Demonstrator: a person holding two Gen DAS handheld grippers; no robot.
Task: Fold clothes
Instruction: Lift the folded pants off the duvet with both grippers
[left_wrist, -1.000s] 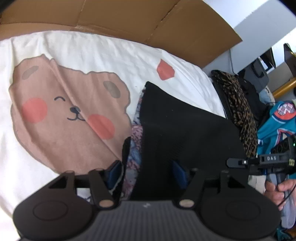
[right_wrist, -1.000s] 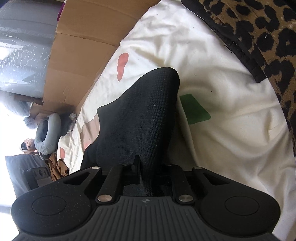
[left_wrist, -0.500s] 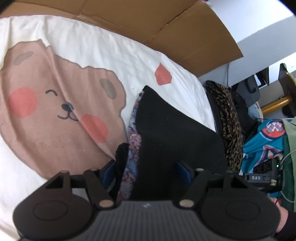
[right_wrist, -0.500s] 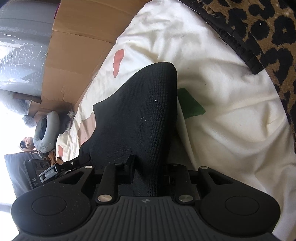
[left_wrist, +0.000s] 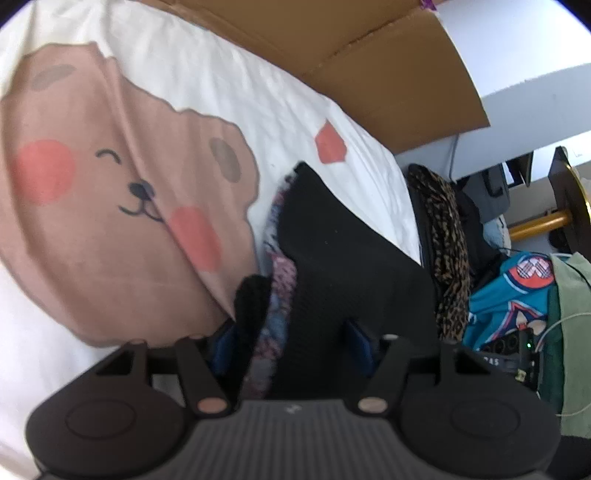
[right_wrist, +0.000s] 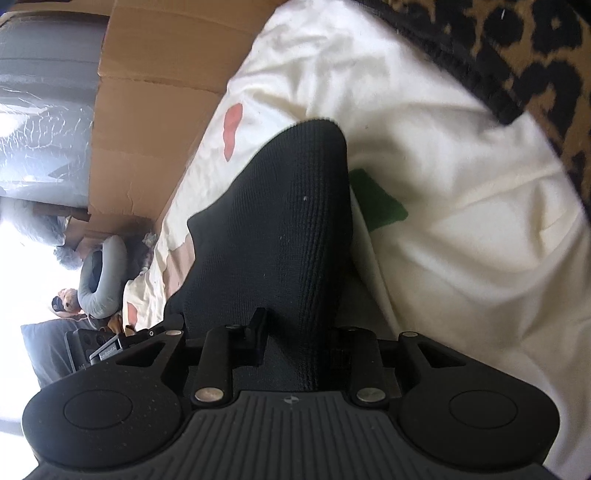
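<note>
A folded black knit garment (left_wrist: 351, 266) with a patterned inner layer (left_wrist: 279, 280) lies on a white bedsheet printed with a bear (left_wrist: 110, 192). My left gripper (left_wrist: 291, 339) straddles its near end. The jaws are closing, the cloth bundle sits between the blue pads (left_wrist: 225, 343), and part of each pad's inner face still shows. In the right wrist view the same black garment (right_wrist: 280, 229) runs up as a ridge into my right gripper (right_wrist: 299, 339), whose fingers (right_wrist: 258, 332) are shut on its thick fold.
Flattened cardboard (left_wrist: 369, 55) stands along the bed's far side. A leopard-print garment (left_wrist: 447, 229) and a teal jersey (left_wrist: 509, 295) are piled to the right of the bed. A green patch (right_wrist: 376, 206) marks the sheet beside the black cloth. A grey neck pillow (right_wrist: 99, 280) lies far left.
The left view has tilted and the left jaws have narrowed around the bundle. The right jaws have spread a little wider on the black fold. The garment has stayed in place.
</note>
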